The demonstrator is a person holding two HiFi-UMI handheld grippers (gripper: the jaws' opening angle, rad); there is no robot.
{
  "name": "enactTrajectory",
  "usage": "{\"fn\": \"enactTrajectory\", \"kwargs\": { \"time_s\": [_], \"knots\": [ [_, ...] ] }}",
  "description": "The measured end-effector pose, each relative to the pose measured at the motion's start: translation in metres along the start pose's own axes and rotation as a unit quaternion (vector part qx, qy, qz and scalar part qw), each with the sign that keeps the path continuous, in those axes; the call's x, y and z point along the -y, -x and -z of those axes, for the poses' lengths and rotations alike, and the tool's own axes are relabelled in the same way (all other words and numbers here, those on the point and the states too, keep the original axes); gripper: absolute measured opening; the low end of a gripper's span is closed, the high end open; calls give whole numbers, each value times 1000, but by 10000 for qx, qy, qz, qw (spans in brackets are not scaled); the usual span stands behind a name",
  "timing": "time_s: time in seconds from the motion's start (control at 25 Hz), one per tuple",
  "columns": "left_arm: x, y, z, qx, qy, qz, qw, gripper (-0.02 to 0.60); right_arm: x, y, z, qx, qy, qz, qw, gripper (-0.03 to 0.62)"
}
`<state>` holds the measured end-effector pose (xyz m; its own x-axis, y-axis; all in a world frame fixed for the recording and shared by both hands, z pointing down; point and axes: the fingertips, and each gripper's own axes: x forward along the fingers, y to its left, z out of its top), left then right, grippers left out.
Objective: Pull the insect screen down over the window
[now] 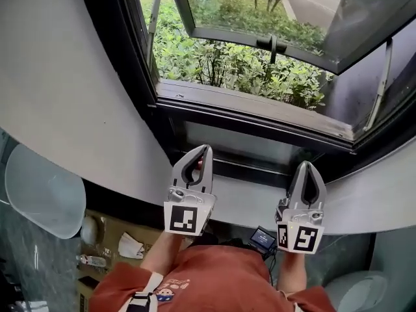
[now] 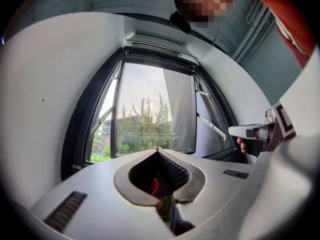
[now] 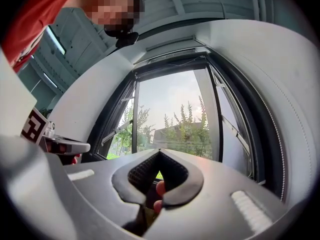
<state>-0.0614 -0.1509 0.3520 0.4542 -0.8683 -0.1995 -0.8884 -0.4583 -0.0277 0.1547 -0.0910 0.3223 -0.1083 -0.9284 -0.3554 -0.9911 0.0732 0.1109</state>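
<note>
**A:** Grey plastic at the left, below the window (image 1: pixel 260 112)?

**B:** Yes, the left gripper (image 1: pixel 206 149). Jaws pressed together, nothing between them, tip pointing toward the window's lower frame.

**A:** And the window itself?

**B:** Dark-framed, with the sash (image 1: pixel 273 41) swung outward and green shrubs (image 1: pixel 240 70) beyond the opening. As for the insect screen, not yet pulled over the window. Only a pale rail (image 2: pixel 157 38) along the window's top edge, perhaps its housing, impossible to tell.

**A:** Further right?

**B:** The right gripper (image 1: pixel 305 166), also below the window's lower frame, level with its partner and well apart from it. Jaws closed and empty too. Behind both, a person's rust-red shirt (image 1: pixel 214 278).
</note>
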Motion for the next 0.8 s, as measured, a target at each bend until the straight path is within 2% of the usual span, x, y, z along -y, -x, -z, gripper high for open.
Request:
{"fn": "enactTrajectory", "kwargs": {
  "time_s": [0.36, 0.52, 0.8],
  "knots": [
    [10, -25, -2, 11, -145, 67, 9999, 5, 23, -16, 2, 142, -83, 35, 9999, 9],
    [10, -31, -8, 47, -85, 31, 9999, 5, 29, -19, 7, 128, -153, 70, 9998, 9],
    [6, -35, -27, 265, -201, -9, 9994, 5, 29, -32, -11, 418, -117, 1, 9991, 9]
  ]
}}
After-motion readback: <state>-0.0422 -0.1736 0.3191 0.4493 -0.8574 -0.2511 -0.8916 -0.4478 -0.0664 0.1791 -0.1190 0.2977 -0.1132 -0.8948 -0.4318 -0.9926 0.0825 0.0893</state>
